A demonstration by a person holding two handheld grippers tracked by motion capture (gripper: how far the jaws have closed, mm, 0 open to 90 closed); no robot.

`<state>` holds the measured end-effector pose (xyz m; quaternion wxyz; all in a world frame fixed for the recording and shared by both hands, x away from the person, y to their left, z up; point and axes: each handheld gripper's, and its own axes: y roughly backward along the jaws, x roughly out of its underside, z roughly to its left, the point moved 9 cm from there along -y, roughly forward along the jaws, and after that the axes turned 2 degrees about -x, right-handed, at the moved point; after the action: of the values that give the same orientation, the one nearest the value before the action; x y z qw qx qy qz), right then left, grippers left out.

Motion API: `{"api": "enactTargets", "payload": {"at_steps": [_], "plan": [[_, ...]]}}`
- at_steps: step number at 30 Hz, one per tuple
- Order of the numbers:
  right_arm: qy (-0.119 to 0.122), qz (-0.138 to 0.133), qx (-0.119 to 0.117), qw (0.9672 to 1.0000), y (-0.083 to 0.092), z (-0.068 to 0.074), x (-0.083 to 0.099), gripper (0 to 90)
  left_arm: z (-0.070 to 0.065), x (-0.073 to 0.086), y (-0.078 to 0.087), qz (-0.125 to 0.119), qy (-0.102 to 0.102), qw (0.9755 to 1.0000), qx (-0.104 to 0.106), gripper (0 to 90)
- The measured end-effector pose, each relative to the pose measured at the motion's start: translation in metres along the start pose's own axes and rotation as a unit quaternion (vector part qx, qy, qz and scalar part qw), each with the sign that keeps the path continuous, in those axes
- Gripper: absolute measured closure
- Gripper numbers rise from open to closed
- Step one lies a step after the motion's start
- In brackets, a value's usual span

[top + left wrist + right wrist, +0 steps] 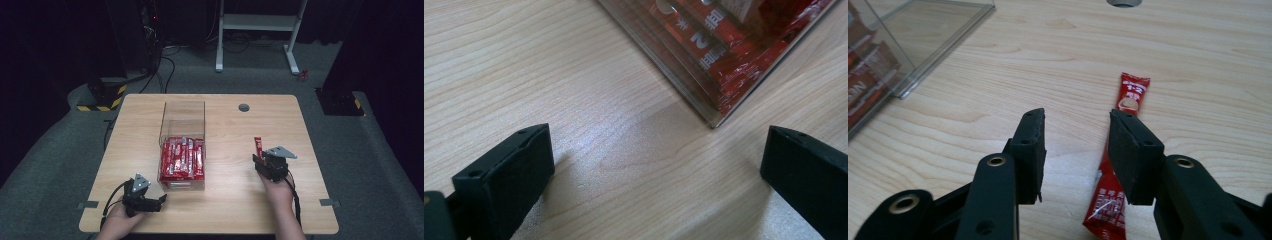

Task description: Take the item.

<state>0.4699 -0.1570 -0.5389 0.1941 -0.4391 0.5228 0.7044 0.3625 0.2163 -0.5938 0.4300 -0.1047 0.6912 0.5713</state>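
- Left gripper (161,200): it rests low on the table (235,210) at the near left, jaws spread wide with nothing between them, aimed at the near corner of the clear box (183,112).
- Clear box: it stands left of the table's centre. Its near half is packed with red sachets (182,158) lying side by side, and the far half looks bare. As a judgement, most of the packing is done.
- Loose sachet (1130,92): it lies flat on the wood, well right of the box.
- Right gripper (1075,137): its jaws are parted and pinch nothing. It sits over the sachet's near end, which runs under the right-hand jaw. This sachet probably still has to go in.
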Motion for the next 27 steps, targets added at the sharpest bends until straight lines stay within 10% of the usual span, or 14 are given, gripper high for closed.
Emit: {"api": "enactTargets", "payload": {"at_steps": [17, 27], "plan": [[0.02, 0.008, -0.036, 0.9991, 0.016, 0.058, 0.013, 40.6, 0.0, 0.001, 0.001, 0.002, -0.002, 1.0, 0.003, 1.1], [0.056, 0.076, -0.066, 0.9933, 0.003, 0.107, 0.056, 28.5, -0.001, 0.001, 0.001, 0.001, -0.001, 1.0, 0.006, 1.0]]}}
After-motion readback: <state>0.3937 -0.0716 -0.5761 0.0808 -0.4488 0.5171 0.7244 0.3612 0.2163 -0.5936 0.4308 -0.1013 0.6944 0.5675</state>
